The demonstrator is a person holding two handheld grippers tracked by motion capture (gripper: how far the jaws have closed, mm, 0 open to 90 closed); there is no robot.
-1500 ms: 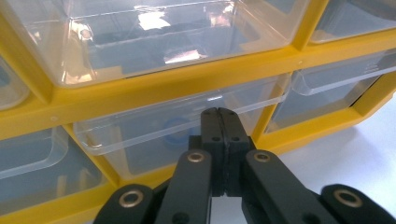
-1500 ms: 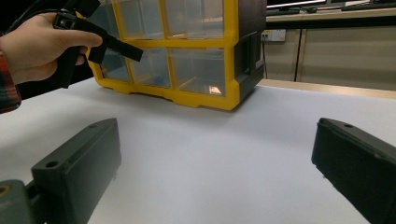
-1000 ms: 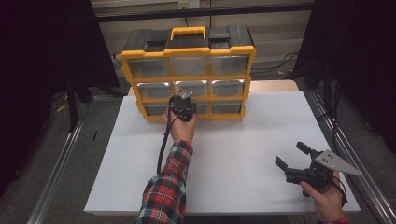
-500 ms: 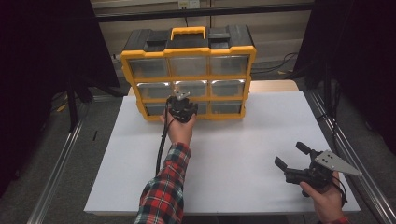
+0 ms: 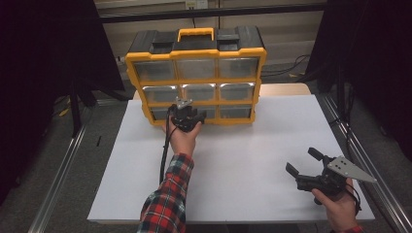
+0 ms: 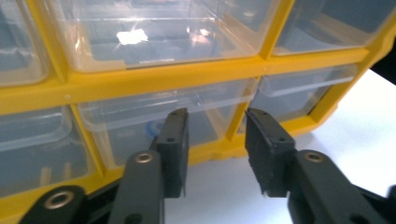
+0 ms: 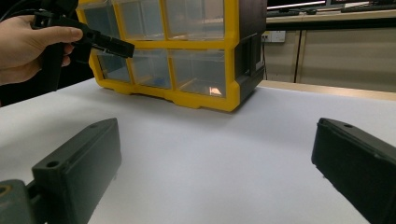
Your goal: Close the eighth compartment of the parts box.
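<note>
White table (image 5: 252, 160), broad and mostly bare, on a metal frame with dark floor around. Yellow-and-black organizer (image 5: 197, 73) upright at the far edge, three rows of three clear drawers, yellow handle (image 5: 195, 33) on top between two black latches. Plaid sleeve (image 5: 165, 204) up the middle from the near edge, hand around the left gripper (image 5: 187, 116), cable (image 5: 164, 150) trailing back along the forearm. Left gripper held at the bottom row, just before the middle bottom drawer (image 6: 163, 123); jaws a moderate gap apart, just been opening, pads clear of the drawer front, nothing clamped between them. Something small and blue dimly visible through that drawer's clear front, too blurred to identify. Bottom right drawer (image 6: 303, 91) just beside, across the yellow divider. Right gripper (image 5: 306, 170) well apart near the near right corner, low over the table, grey plate (image 5: 347, 169) on top; jaws spread wide, only bare white surface between them, pointed toward the organizer. Left gripper (image 7: 100, 42) also seen from that side, at the cabinet's lower rows.
</note>
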